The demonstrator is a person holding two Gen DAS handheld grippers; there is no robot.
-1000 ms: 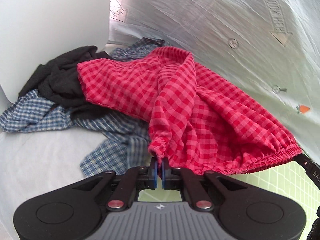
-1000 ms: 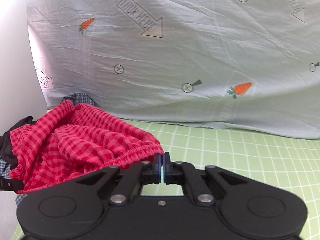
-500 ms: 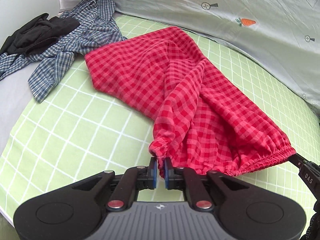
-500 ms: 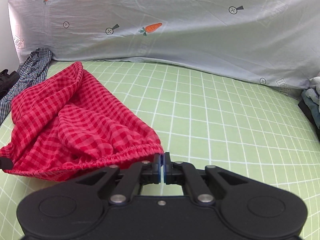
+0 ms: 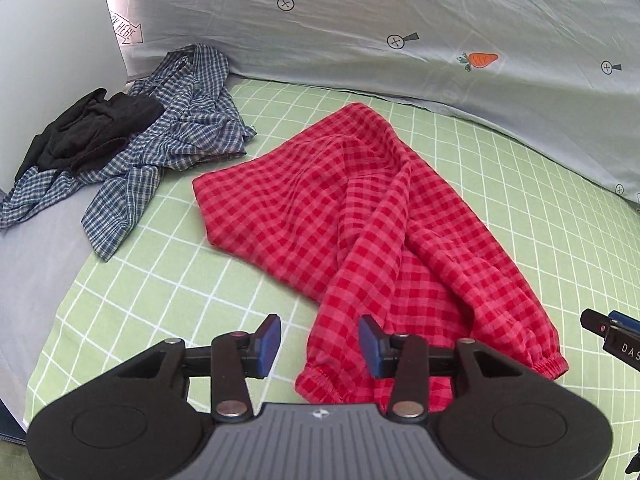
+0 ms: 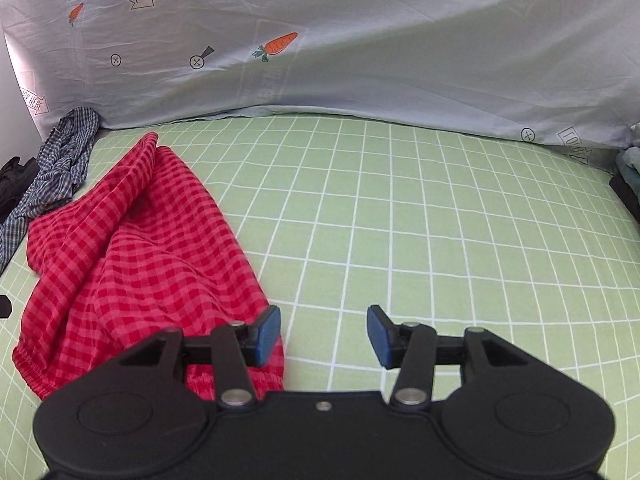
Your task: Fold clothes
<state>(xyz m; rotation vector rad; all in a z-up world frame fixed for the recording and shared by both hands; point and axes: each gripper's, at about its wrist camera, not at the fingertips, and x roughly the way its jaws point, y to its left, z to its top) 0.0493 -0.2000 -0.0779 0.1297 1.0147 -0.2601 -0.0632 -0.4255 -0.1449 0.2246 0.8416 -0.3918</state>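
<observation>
Red checked shorts (image 5: 360, 224) lie crumpled on the green grid sheet (image 5: 168, 280), elastic waistband nearest me. My left gripper (image 5: 319, 342) is open and empty, just above the waistband's left end. My right gripper (image 6: 323, 334) is open and empty; its left finger sits over the waistband's right end. The shorts also show in the right wrist view (image 6: 136, 256). The right gripper's tip shows at the right edge of the left wrist view (image 5: 608, 330).
A blue plaid shirt (image 5: 176, 128) and a black garment (image 5: 92, 128) lie heaped at the far left by a white wall. A pale printed sheet (image 6: 360, 52) hangs behind the bed. More dark clothes (image 6: 628, 176) sit at the right edge.
Both grippers have opened and let go of the shorts' waistband. The shorts have dropped flat onto the green sheet.
</observation>
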